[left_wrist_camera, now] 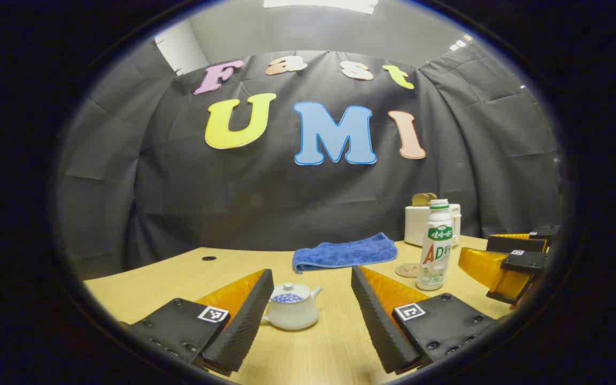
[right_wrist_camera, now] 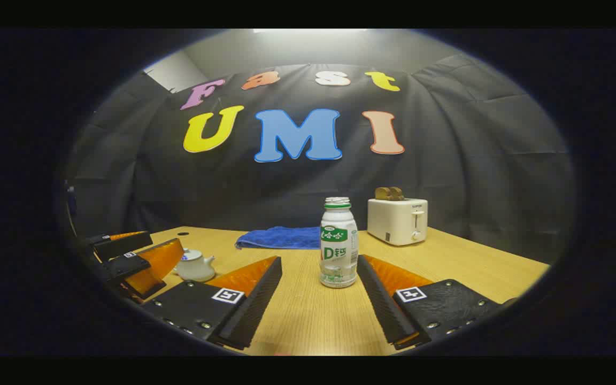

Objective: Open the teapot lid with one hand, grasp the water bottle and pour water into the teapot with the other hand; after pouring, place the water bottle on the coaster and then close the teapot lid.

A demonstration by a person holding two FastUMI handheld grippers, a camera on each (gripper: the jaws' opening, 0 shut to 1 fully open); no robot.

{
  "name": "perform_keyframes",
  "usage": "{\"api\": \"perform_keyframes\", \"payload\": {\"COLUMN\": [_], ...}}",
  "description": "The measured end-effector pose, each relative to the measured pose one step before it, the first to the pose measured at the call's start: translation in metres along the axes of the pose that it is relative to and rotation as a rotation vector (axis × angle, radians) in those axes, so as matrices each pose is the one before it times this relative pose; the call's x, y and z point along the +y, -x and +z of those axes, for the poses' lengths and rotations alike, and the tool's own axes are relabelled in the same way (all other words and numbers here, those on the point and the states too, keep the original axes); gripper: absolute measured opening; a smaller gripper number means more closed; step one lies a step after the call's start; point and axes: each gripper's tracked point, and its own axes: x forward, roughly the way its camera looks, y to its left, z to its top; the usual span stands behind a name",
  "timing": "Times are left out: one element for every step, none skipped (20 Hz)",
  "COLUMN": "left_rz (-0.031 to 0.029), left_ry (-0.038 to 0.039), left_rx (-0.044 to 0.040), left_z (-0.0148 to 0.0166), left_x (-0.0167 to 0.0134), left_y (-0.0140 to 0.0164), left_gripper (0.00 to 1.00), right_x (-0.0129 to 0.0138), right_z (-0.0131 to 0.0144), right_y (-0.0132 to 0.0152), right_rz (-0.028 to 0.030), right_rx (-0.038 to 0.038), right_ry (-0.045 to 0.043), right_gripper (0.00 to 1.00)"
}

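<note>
L gripper (left_wrist_camera: 308,315) has its fingers spread wide w/ nothing held, lined up on the teapot (left_wrist_camera: 292,306), which sits on the counter (left_wrist_camera: 147,280) between and a bit beyond the tips, lid (left_wrist_camera: 288,291) still on. Nothing's begun, I'd say: approach stage, step one is lifting that lid, so the L fingers need to go forward and pinch the small knob on top, which is a fine target. Further right lies the blue towel (left_wrist_camera: 345,251) at the back, then the round coaster (left_wrist_camera: 408,269) just beside the water bottle (right_wrist_camera: 338,243), cap apparently on, though it's hard to tell. R gripper (right_wrist_camera: 318,299) also gapes open and empty, bottle upright between and just past its tips, ready for a straight-in grasp. Toaster (right_wrist_camera: 398,220) stands behind, to the right, near the back edge. Open counter between teapot and bottle gives room to pour; the near edge is close under both grippers.
</note>
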Motion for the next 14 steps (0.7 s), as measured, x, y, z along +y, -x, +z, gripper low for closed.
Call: {"api": "perform_keyframes", "payload": {"left_rz": [0.00398, 0.00265, 0.00217, 0.00507, 0.00641, 0.00553, 0.00595, 0.00391, 0.00276, 0.00026, 0.00116, 0.00051, -0.0003, 0.00115], "left_ry": [0.00273, 0.00485, 0.00423, 0.00125, 0.00263, 0.00273, 0.00125, 0.00295, 0.00479, 0.00282, -0.00187, -0.00318, -0.00319, -0.00305], "left_rx": [0.0, -0.00203, 0.00091, 0.00478, 0.00813, 0.01021, 0.01105, 0.00856, 0.00627, 0.00272, 0.00397, 0.00565, 0.00305, -0.00042], "left_z": [-0.00074, 0.00077, -0.00134, -0.00083, -0.00352, -0.00304, -0.00556, -0.00316, -0.00201, -0.00123, -0.00097, -0.00162, -0.00021, 0.0002], "left_x": [0.00153, 0.00189, 0.00158, 0.00317, 0.00296, 0.00295, 0.00194, 0.00159, 0.00171, 0.00027, 0.00034, -0.0002, 0.00011, 0.00161], "left_y": [-0.00104, -0.00075, -0.0011, -0.00185, -0.00257, -0.00258, -0.00316, -0.00275, -0.00305, -0.00227, -0.00292, -0.00361, -0.00338, -0.00254], "left_gripper": [1.0, 1.0, 1.0, 1.0, 1.0, 1.0, 1.0, 1.0, 1.0, 1.0, 1.0, 1.0, 1.0, 1.0], "right_x": [-0.00105, -0.00068, -0.00117, -0.00062, -0.00021, -0.00003, -0.00038, -0.00118, -0.00157, -0.00131, -0.00082, -0.00052, -0.0014, -0.00106], "right_z": [0.00109, 0.00008, 0.00143, 0.00055, 0.00098, 0.00039, 0.00063, 0.00036, 0.00076, -0.00155, -0.00079, -0.00147, -0.00093, -0.00207], "right_y": [0.00055, -0.00011, 0.00017, 0.00018, -0.00001, 0.00034, 0.00034, 0.00005, 0.00071, 0.00025, 0.00048, 0.0003, 0.00018, 0.00031], "right_rz": [-0.00041, -0.00106, -0.00247, -0.00126, 0.00045, 0.00134, 0.00116, -0.0022, -0.00249, -0.00335, -0.00046, -0.00065, -0.00026, -0.00114], "right_rx": [-0.00217, -0.0037, -0.00392, -0.00386, -0.00336, -0.00168, -0.00276, -0.00363, -0.00463, 0.00024, -0.00005, 0.00086, -0.00078, -0.00018], "right_ry": [0.00109, 0.00442, 0.00672, 0.00589, 0.00454, 0.00311, 0.0017, 0.00317, 0.00405, 0.00414, 0.00191, 0.00111, -0.00033, -0.00282], "right_gripper": [0.88, 0.88, 0.88, 0.88, 0.88, 0.88, 0.88, 0.88, 0.88, 0.88, 0.88, 0.88, 0.88, 0.88]}}
